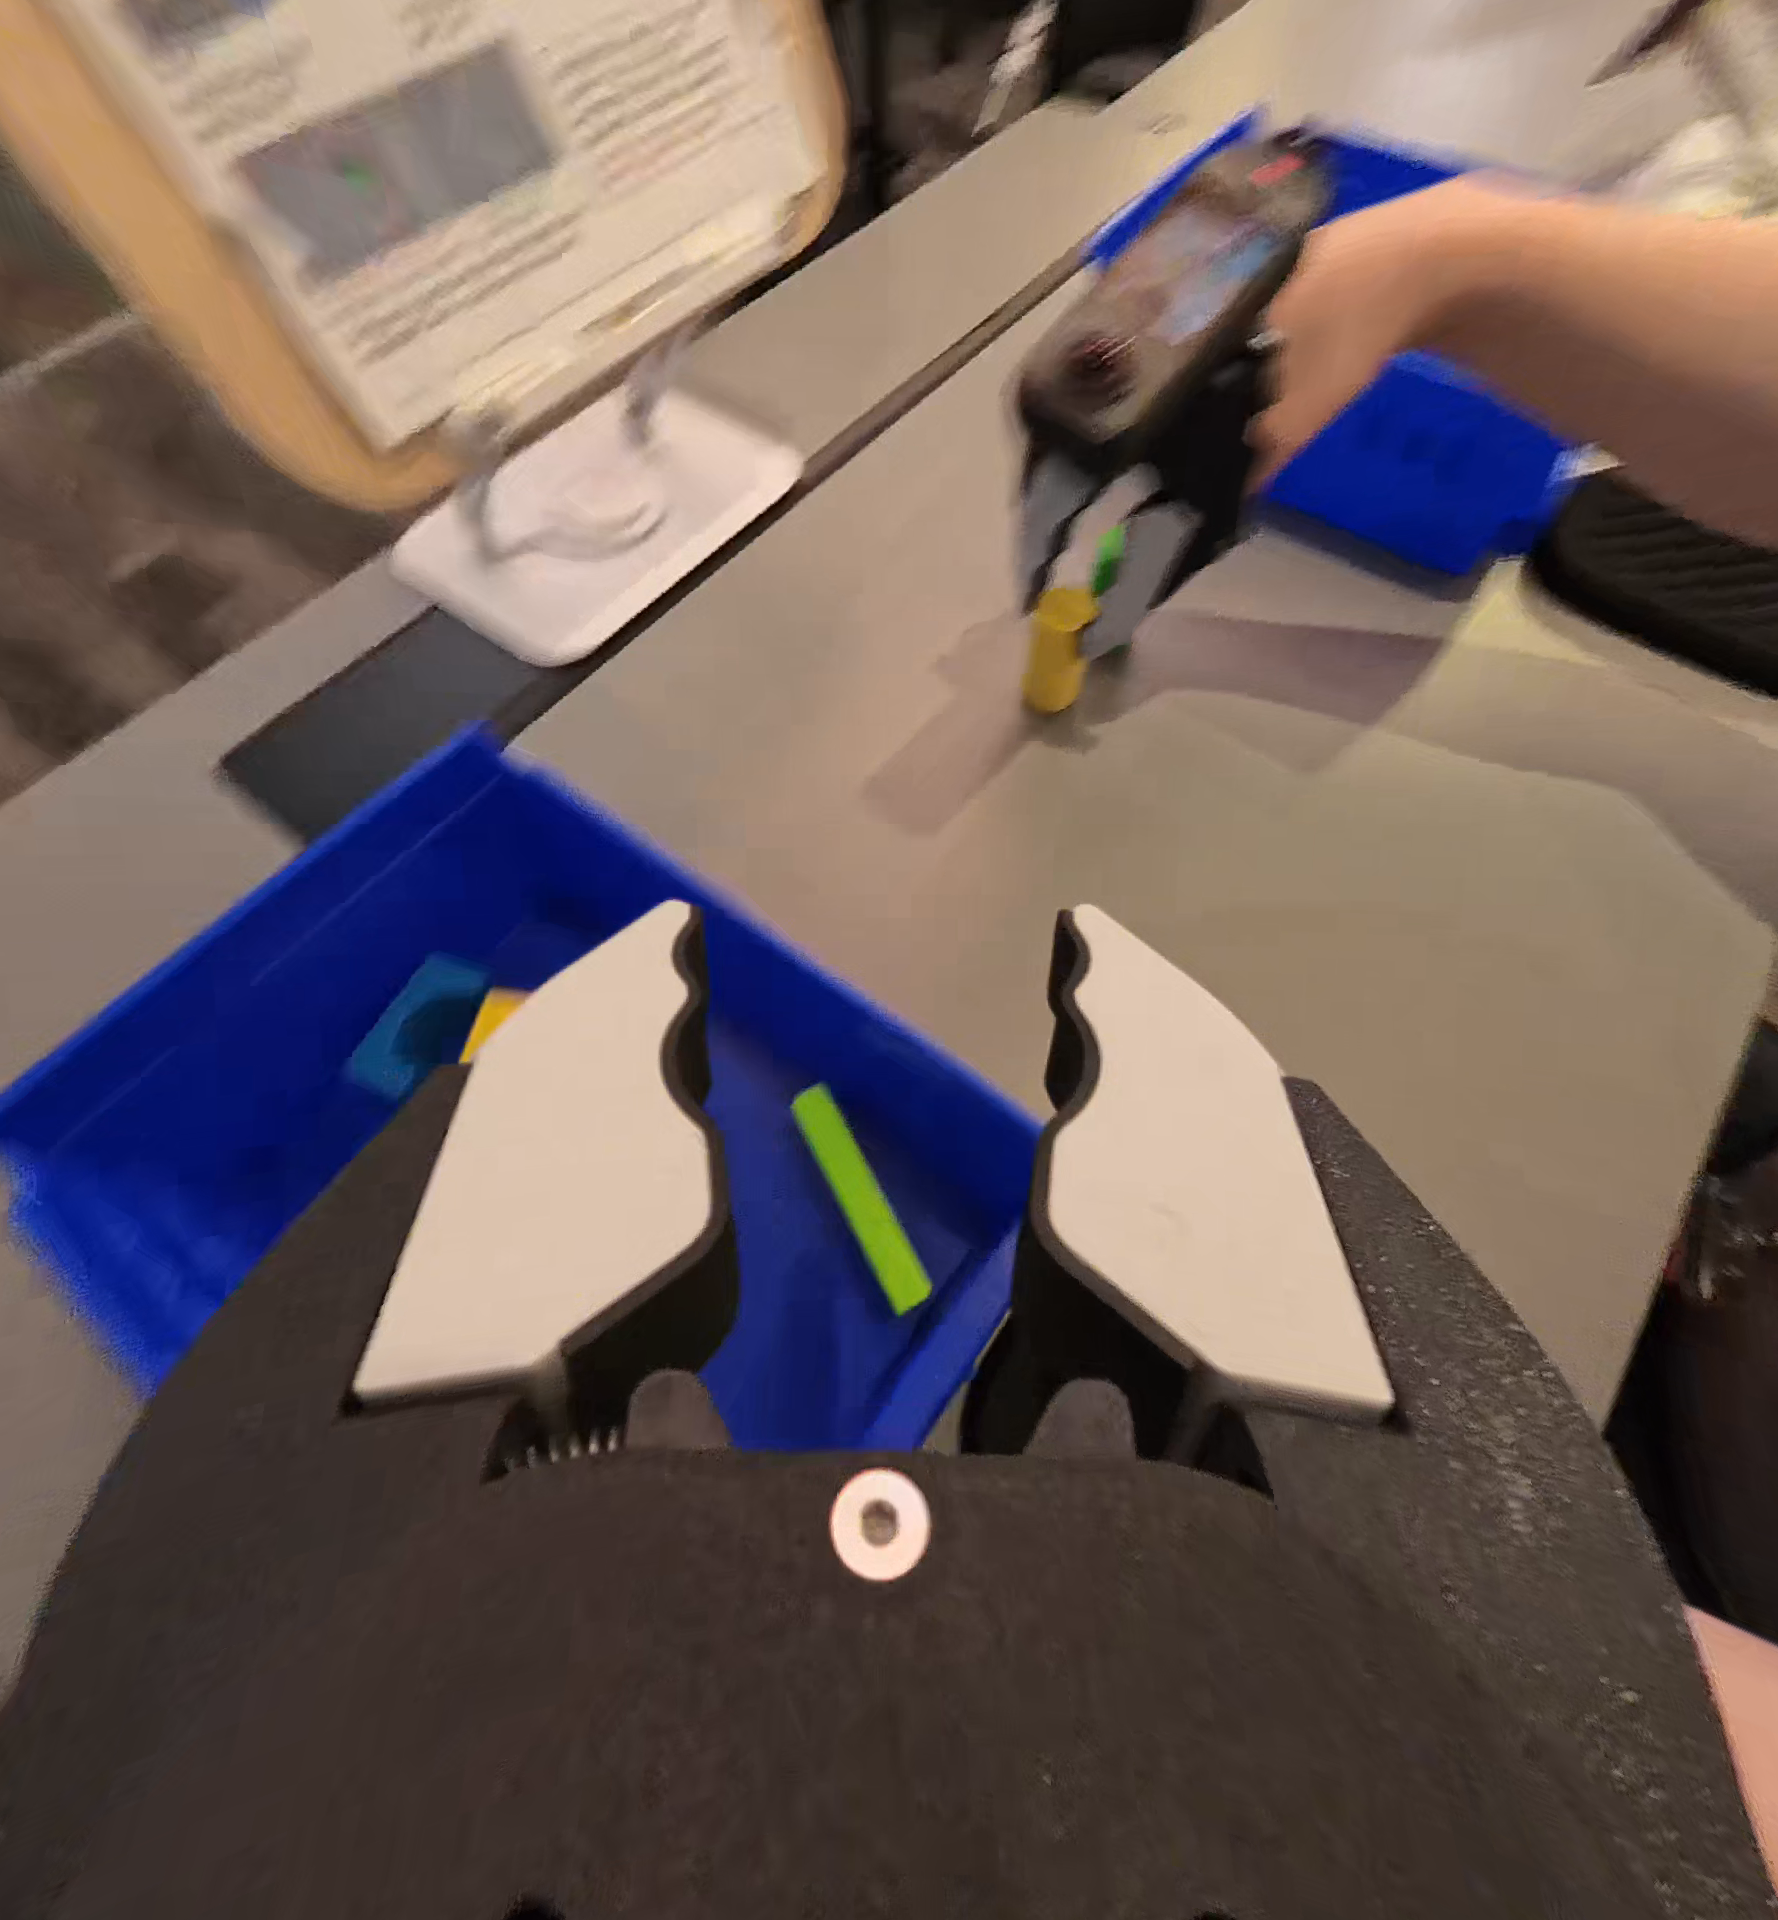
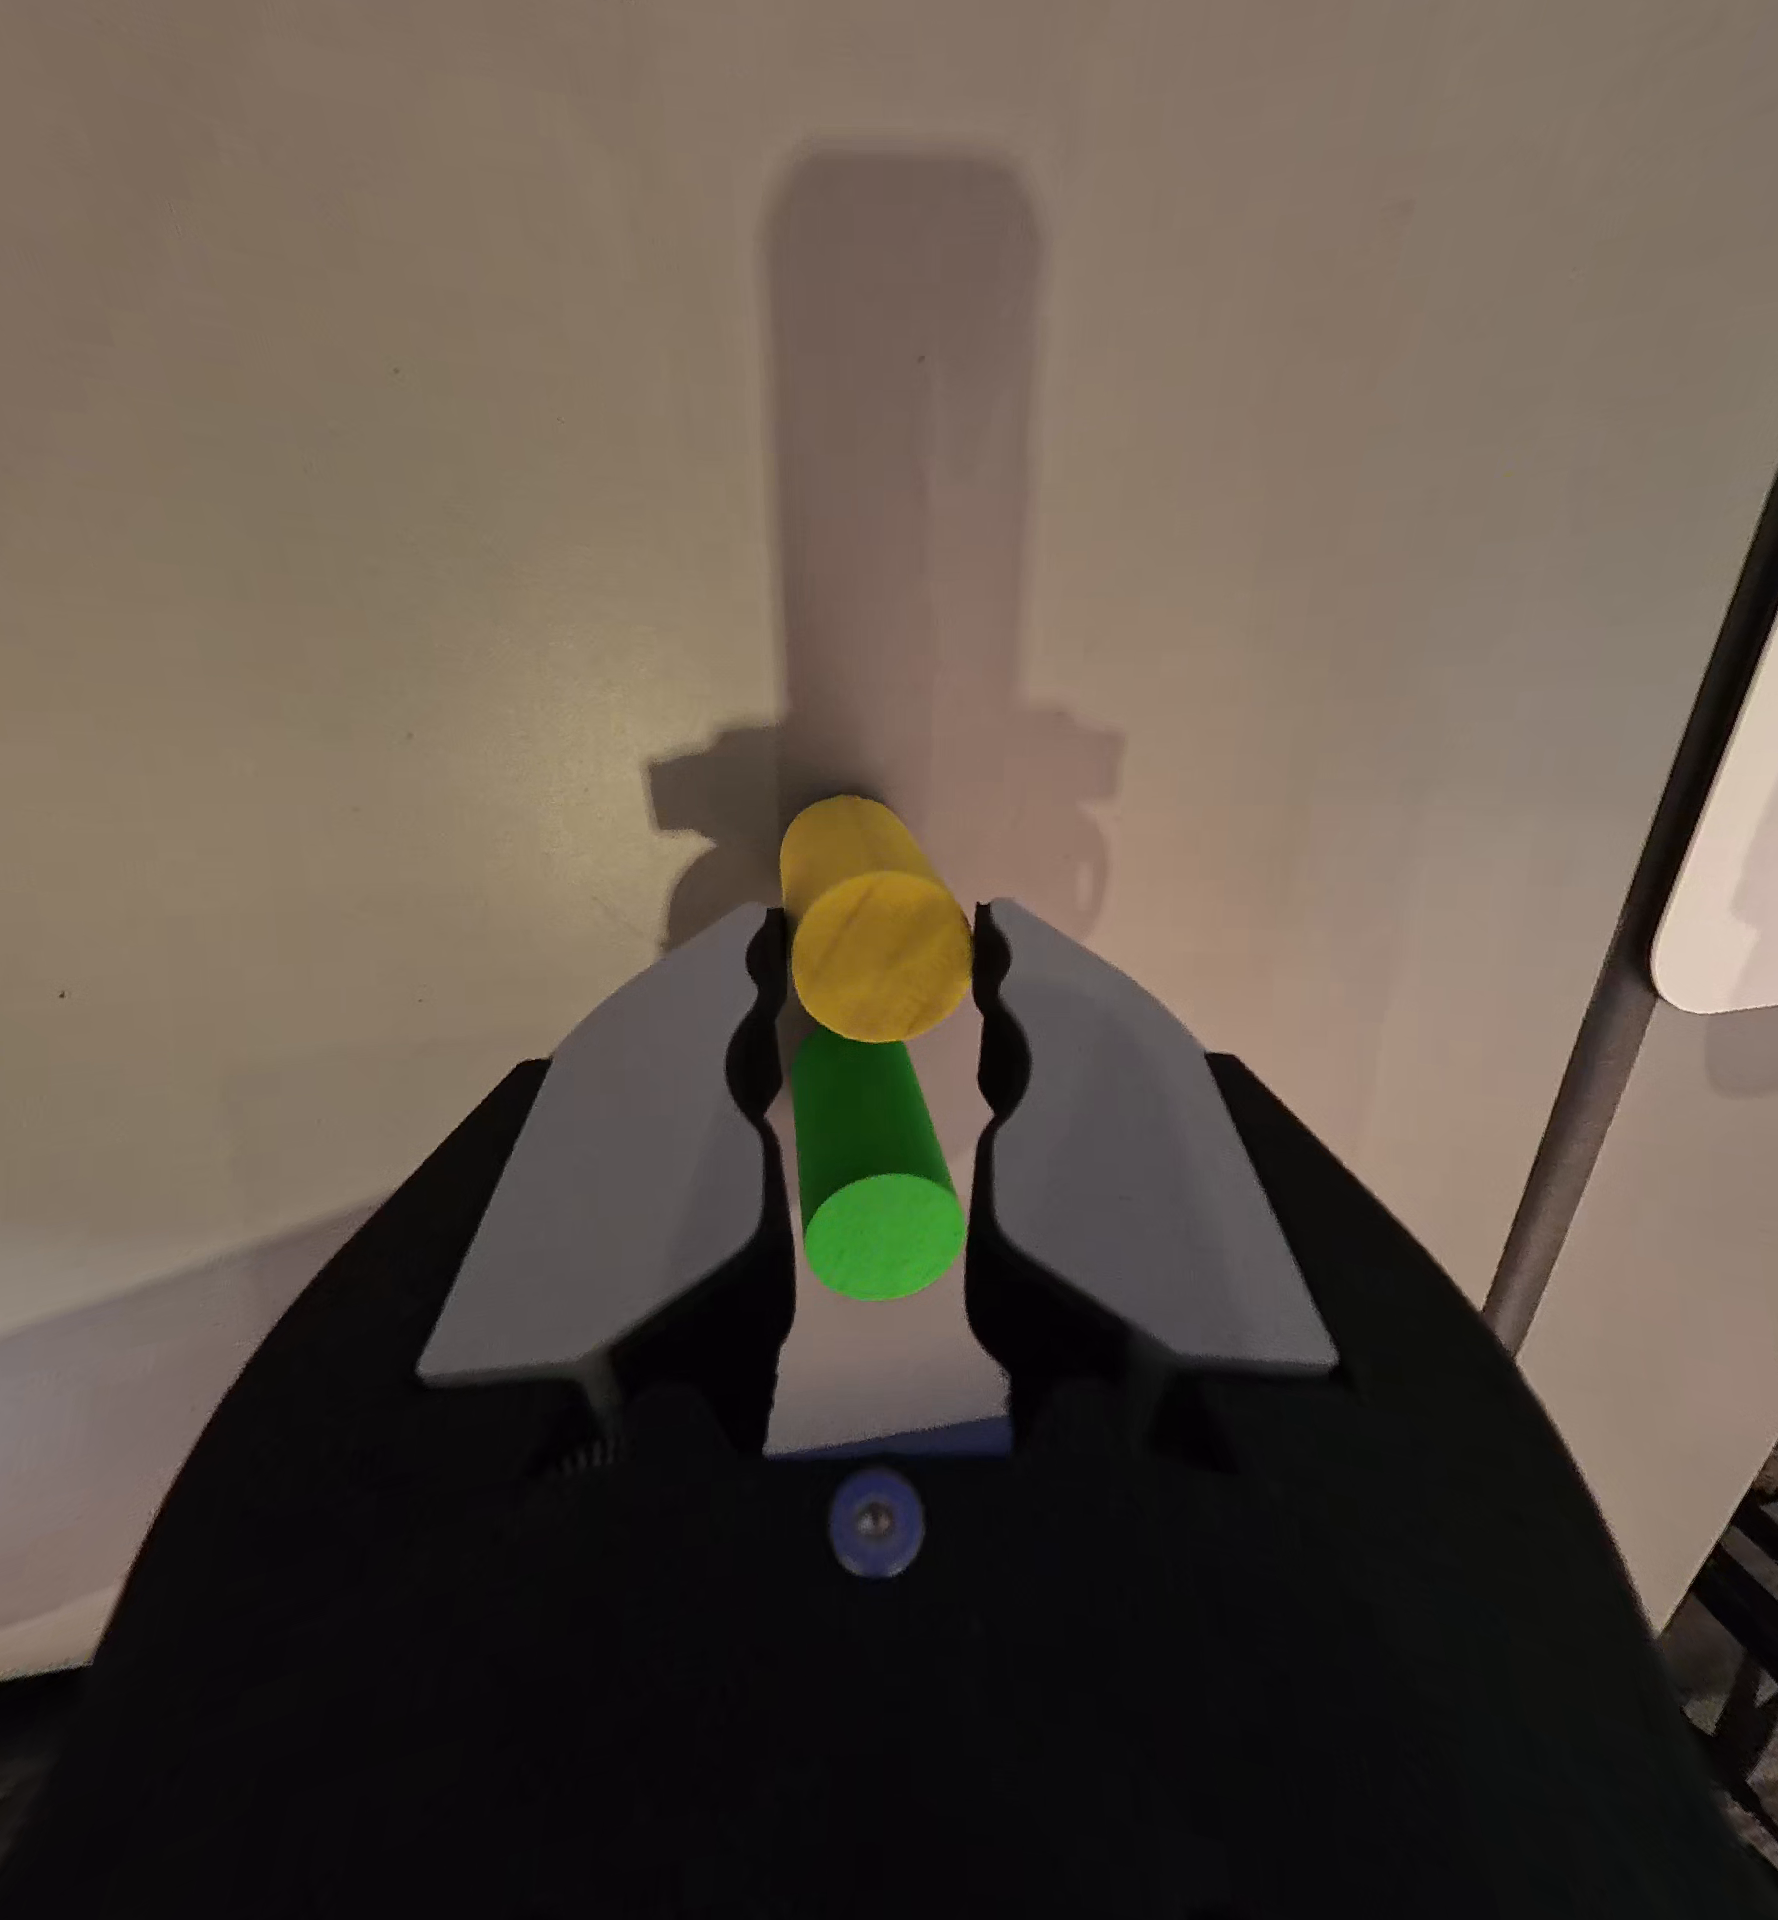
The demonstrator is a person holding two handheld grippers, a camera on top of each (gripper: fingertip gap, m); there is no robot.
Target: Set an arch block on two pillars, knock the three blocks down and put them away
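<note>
Pillars are seen standing on the grey desk (image 2: 345,520): a yellow cylinder (image 2: 880,925) and a green cylinder (image 2: 880,1195), both upright and close together. In the right wrist view they are looked down upon from above, and the right gripper (image 2: 880,935) is placed around them. The yellow cylinder lies between the fingertips (image 2: 719,956), with slim gaps visible on either side; the green cylinder lies deeper in the gap, nearer the gripper's body. The jaws are held at a narrow spread, and neither cylinder appears clamped.

In the left wrist view, which is blurred, the right gripper (image 1: 1082,613) is seen held by a hand (image 1: 1352,343) over the yellow cylinder (image 1: 1056,649), with a strip of green (image 1: 1108,556) showing between its fingers. A second blue bin (image 1: 1415,468) lies beyond that cylinder.

The left gripper (image 1: 874,935) is held wide apart and empty, well away from the yellow cylinder, over a blue bin (image 1: 189,1049) on the desk (image 1: 1280,935). Inside this bin, a blue arch block (image 1: 417,1023), a yellow piece (image 1: 495,1013) just beside it and a light green bar (image 1: 859,1195) are seen.
</note>
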